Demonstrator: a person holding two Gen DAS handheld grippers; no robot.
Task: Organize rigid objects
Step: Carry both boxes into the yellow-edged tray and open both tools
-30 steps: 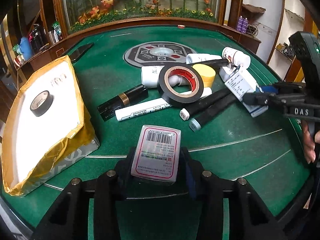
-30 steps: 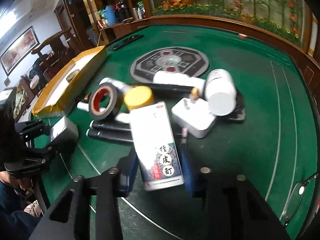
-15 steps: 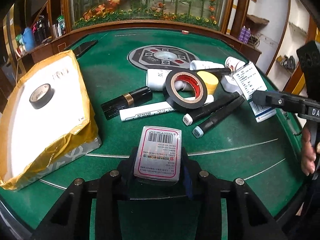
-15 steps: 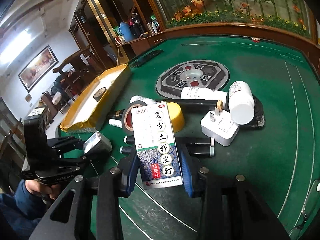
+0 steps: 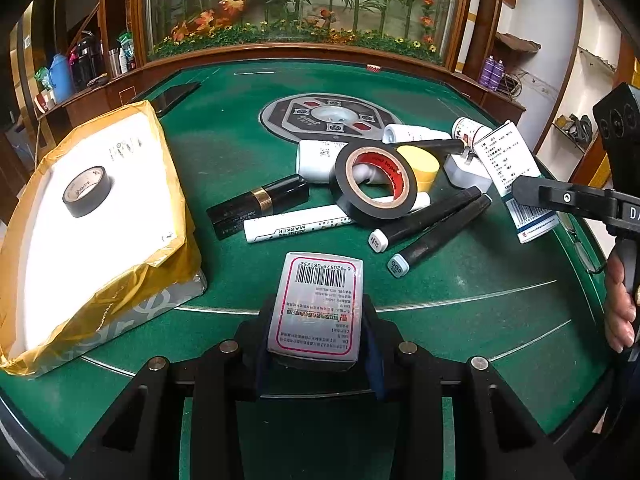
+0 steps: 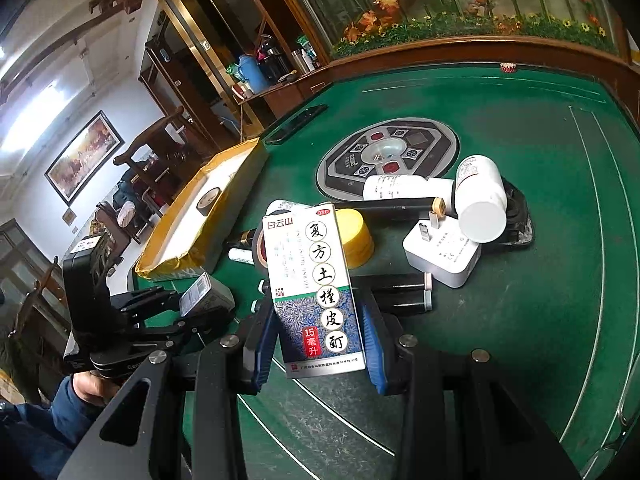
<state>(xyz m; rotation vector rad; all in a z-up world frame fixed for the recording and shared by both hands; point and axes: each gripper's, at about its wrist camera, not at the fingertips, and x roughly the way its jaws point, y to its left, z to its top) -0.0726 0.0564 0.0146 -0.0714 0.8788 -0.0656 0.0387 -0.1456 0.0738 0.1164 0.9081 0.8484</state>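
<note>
Small barcoded box (image 5: 316, 304) is sitting pinched in the left gripper (image 5: 316, 340) above the desk (image 5: 480, 320); the right gripper (image 6: 320, 344) is clamping a tall medicine carton (image 6: 316, 284). Both are probably light, crushable cardboard, best held across flat sides. Beyond, tape roll (image 5: 374, 184) and markers (image 5: 430, 226) are lying piled; the open box (image 5: 100, 216) is waiting left.

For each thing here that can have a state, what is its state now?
left gripper: shut on the small barcode box, lifted.
right gripper: shut on the tall medicine box, lifted.
yellow-lined box: open, small tape roll inside.
large tape roll: tilted, leaning on the pile.
white marker: capped, lying flat.
white bottle: on its side.
</note>
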